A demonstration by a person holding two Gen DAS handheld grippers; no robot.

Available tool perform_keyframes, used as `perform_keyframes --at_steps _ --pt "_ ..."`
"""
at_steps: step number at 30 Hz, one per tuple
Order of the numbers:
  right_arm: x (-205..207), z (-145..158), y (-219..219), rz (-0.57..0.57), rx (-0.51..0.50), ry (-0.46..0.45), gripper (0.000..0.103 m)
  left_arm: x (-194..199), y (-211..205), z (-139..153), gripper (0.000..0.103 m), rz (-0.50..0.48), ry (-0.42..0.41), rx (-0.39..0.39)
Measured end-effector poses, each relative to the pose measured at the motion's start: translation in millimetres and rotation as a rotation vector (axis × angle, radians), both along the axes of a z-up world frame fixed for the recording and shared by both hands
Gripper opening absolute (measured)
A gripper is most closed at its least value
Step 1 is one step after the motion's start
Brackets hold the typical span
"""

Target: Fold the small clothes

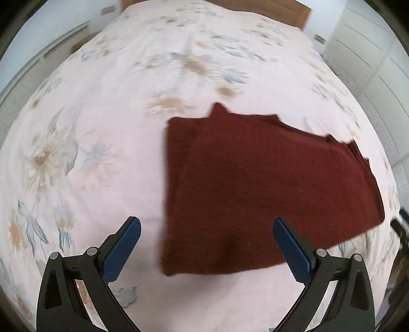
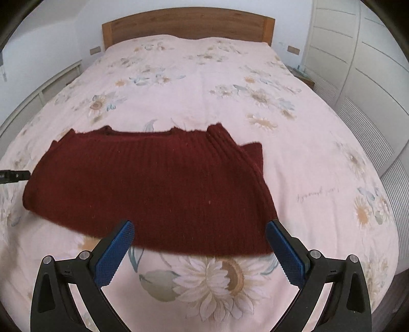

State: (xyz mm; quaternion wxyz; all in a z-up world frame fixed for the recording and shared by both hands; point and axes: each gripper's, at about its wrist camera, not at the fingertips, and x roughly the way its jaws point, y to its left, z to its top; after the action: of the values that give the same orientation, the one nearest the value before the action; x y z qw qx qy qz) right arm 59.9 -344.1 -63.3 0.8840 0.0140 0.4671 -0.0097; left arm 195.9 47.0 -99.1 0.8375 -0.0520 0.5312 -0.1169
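A dark red knitted sweater (image 1: 255, 189) lies folded flat on the bed, filling the centre and right of the left wrist view. The right wrist view shows the same sweater (image 2: 153, 189) spread across the middle, its ribbed edge on the right. My left gripper (image 1: 207, 224) stands open above the sweater's near left corner with nothing between its blue pads. My right gripper (image 2: 200, 228) is open too, hovering over the sweater's near edge, empty. A dark tip of the other gripper (image 2: 15, 176) pokes in at the left edge of the right wrist view.
The bed carries a pale pink cover with flower prints (image 2: 219, 278). A wooden headboard (image 2: 186, 24) stands at the far end. White wardrobe doors (image 2: 358, 63) line the right side, and low white shelving (image 2: 38, 94) runs along the left.
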Motion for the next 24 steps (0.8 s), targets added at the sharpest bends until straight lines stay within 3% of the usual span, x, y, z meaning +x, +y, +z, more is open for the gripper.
perform_keyframes --at_steps 6,12,17,19,21,24 --pt "-16 -15 -11 -0.042 0.001 0.054 0.103 19 15 -38 0.102 -0.001 0.091 -0.033" --pt "-23 -24 -22 -0.075 -0.014 0.093 0.103 33 22 -74 0.102 0.011 0.162 -0.114" --pt "-25 -29 -27 -0.090 -0.003 0.100 0.102 35 23 -78 0.101 0.004 0.150 -0.137" --pt "-25 -30 -29 -0.095 0.002 0.101 0.103 33 20 -77 0.092 -0.027 0.148 -0.146" --pt "-26 -30 -30 -0.095 0.008 0.102 0.103 33 15 -74 0.048 -0.067 0.164 -0.219" --pt "-27 -28 -35 -0.093 0.017 0.093 0.103 36 11 -68 0.032 -0.081 0.187 -0.247"
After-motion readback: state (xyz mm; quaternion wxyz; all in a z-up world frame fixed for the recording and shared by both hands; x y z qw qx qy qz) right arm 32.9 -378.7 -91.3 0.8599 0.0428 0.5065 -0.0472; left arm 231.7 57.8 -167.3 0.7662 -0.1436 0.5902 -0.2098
